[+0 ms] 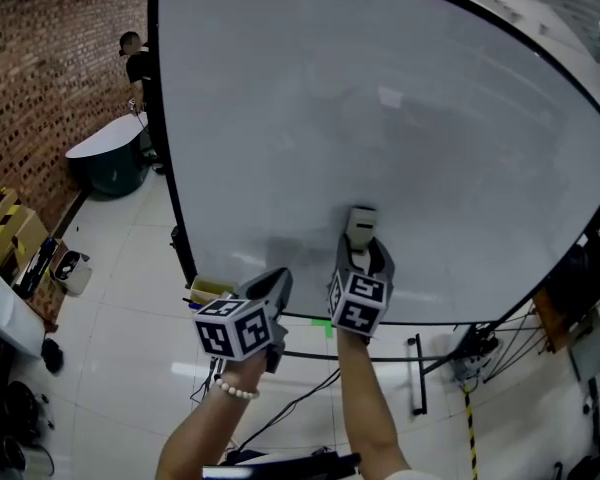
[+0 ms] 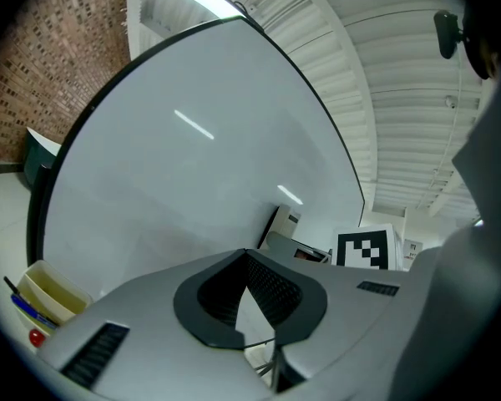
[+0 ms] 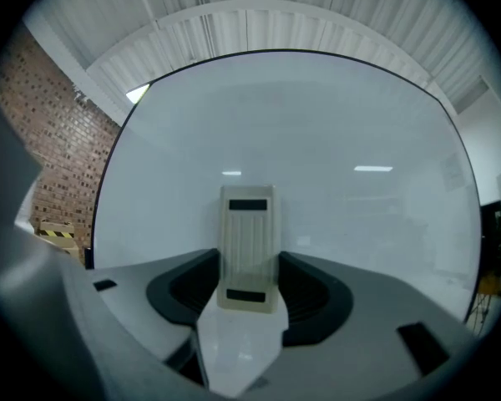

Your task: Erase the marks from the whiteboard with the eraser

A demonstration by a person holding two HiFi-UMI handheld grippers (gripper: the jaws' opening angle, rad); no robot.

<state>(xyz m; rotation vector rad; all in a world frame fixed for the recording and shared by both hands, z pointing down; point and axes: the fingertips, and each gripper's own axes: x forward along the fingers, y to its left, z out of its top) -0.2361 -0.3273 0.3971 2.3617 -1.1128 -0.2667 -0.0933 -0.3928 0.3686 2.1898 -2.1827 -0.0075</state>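
Observation:
A large black-framed whiteboard [image 1: 380, 118] fills the head view; I make out no marks on its surface. My right gripper [image 1: 361, 243] is shut on a beige eraser [image 1: 361, 225] that sticks up from the jaws against the board's lower part. In the right gripper view the eraser [image 3: 248, 245] stands upright between the jaws of the right gripper [image 3: 248, 286], with the whiteboard [image 3: 317, 140] behind it. My left gripper [image 1: 277, 286] hangs below the board's bottom edge, left of the right one. In the left gripper view the left gripper [image 2: 247, 252] has its tips touching and holds nothing; the whiteboard [image 2: 192, 165] lies beyond.
A yellowish pen holder [image 1: 208, 290] hangs at the board's lower left corner, and the pen holder [image 2: 48, 295] shows markers inside. The board's stand and cables [image 1: 420, 373] lie on the tiled floor. A person [image 1: 136, 63] stands by a dark table [image 1: 105, 153] near the brick wall.

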